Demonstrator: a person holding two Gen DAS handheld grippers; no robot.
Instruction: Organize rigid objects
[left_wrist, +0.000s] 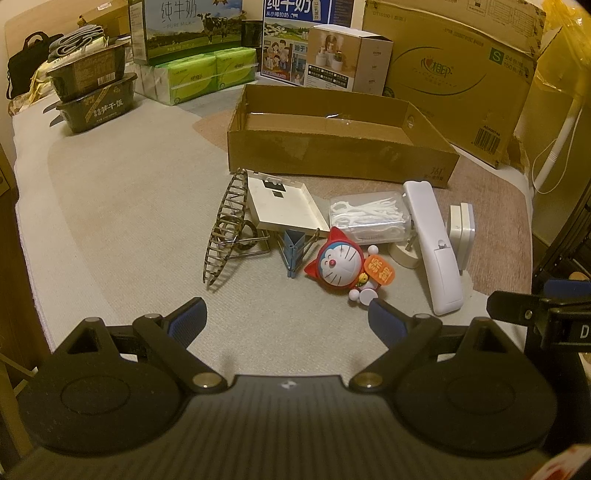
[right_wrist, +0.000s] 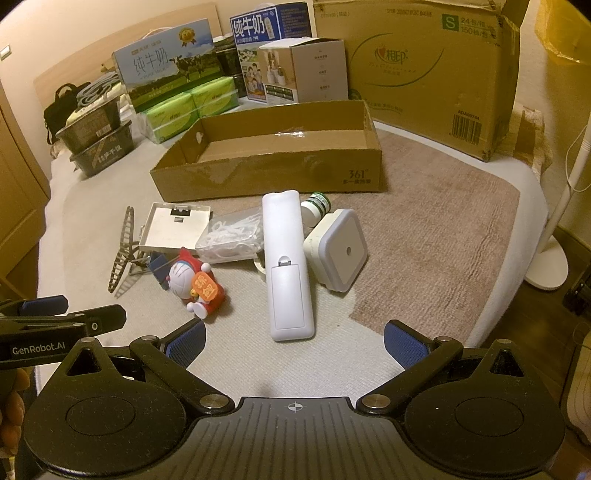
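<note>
In my left wrist view, my left gripper (left_wrist: 287, 314) sits at the lower centre with its jaws spread wide and nothing between them. The clutter lies just above it on the mat: the cat figurine (left_wrist: 341, 264) nearest, up and slightly right, the white remote (left_wrist: 432, 247) further right, and the empty cardboard tray (left_wrist: 332, 155) beyond, across the upper middle. The remote's long axis runs up the frame, leaning a little left at the top.

In my right wrist view, my right gripper (right_wrist: 294, 341) is also wide open and empty at the lower centre. Here the white remote (right_wrist: 286, 264) lies almost straight ahead, its near end just above the gap between my fingers and its length pointing away toward the cardboard tray (right_wrist: 266, 173). The square white plug unit (right_wrist: 338, 251) touches its right side. I judge my right hand nearer and better lined up; since the remote lies lengthwise, my jaws would close across its narrow width.
</note>
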